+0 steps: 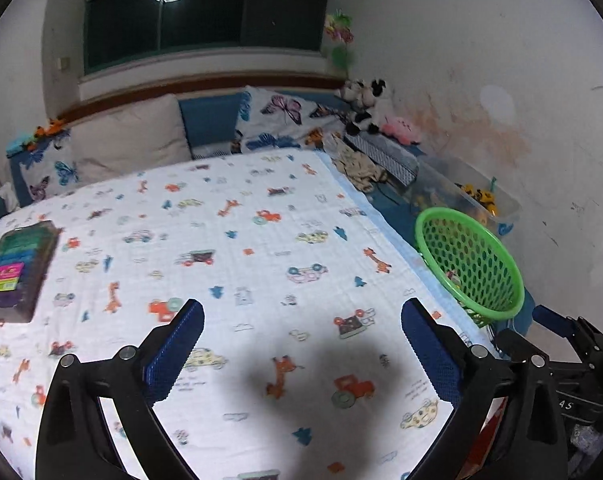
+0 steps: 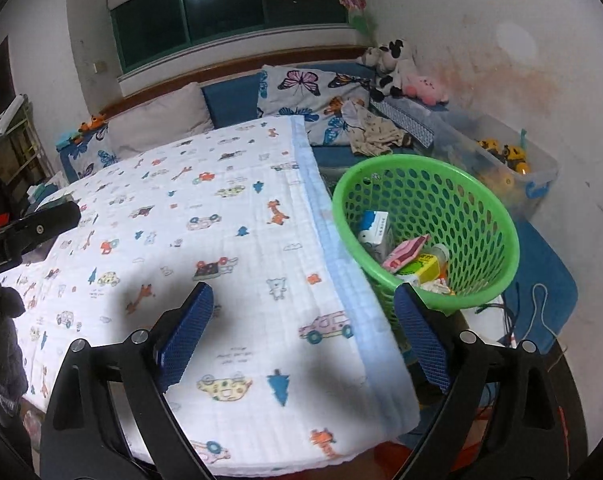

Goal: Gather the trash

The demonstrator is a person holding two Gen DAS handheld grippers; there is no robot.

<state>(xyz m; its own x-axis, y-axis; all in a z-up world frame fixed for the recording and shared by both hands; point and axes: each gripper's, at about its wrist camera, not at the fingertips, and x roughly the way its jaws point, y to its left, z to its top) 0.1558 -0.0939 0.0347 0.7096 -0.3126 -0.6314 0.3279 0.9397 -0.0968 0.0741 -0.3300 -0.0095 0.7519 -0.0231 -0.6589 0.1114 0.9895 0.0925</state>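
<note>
Left gripper (image 1: 301, 354), jaws wide and empty, hangs over one printed blanket (image 1: 229, 248); one box (image 1: 13, 268) far left, one green basket (image 1: 469, 264) right.

Right gripper (image 2: 303, 338), also spread empty; basket (image 2: 429, 184) just ahead-right holds several cartons (image 2: 375, 232).

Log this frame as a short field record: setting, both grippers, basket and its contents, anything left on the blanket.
setting: bed covered by a printed blanket, pillows at the head
left gripper: open, empty, above the blanket
right gripper: open, empty, over the blanket's edge beside the basket
basket: green, perforated, tilted, beside the blanket's right edge
basket contents: white and blue carton, pink wrapper, yellow-green box, other pieces unclear
left on blanket: purple pack near the left edge
</note>
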